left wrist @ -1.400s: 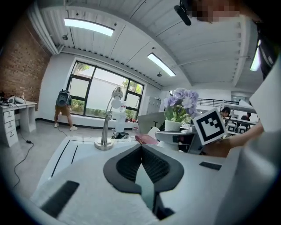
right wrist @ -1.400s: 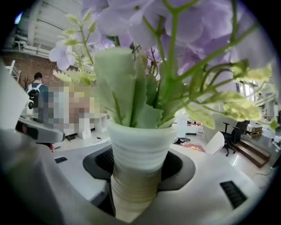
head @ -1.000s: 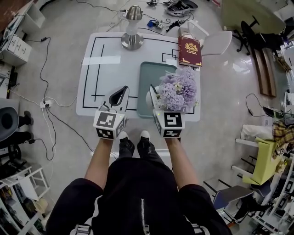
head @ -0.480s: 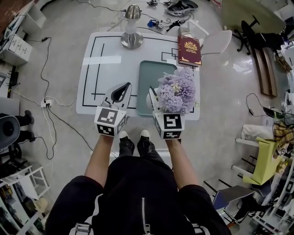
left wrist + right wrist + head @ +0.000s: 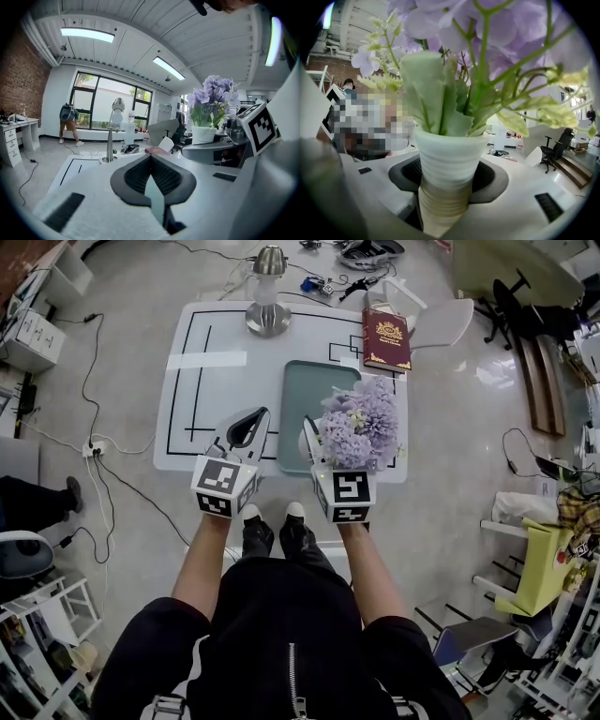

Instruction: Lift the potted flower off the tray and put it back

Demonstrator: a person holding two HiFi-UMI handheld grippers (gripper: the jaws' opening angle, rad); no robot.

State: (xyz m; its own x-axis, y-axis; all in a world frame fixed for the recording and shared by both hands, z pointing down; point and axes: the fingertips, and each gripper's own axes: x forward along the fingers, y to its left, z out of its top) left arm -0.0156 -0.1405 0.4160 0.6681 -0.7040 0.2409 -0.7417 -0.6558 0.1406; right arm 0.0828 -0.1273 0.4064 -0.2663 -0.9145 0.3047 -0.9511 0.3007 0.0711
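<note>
Right gripper view, ribbed tapered white pot (image 5: 449, 161), ruffled lilac blooms (image 5: 506, 33)

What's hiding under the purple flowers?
Green leaves and stems go down into a white ribbed pot, which the right gripper squeezes from both sides. From above, the blossoms cover the pot and part of the green tray, so what's beneath the pot can't be seen.

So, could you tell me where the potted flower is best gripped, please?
Grip the ribbed white pot from the side, below the blooms: it stands upright and foliage fills its top. The right tool holds it just so.
</note>
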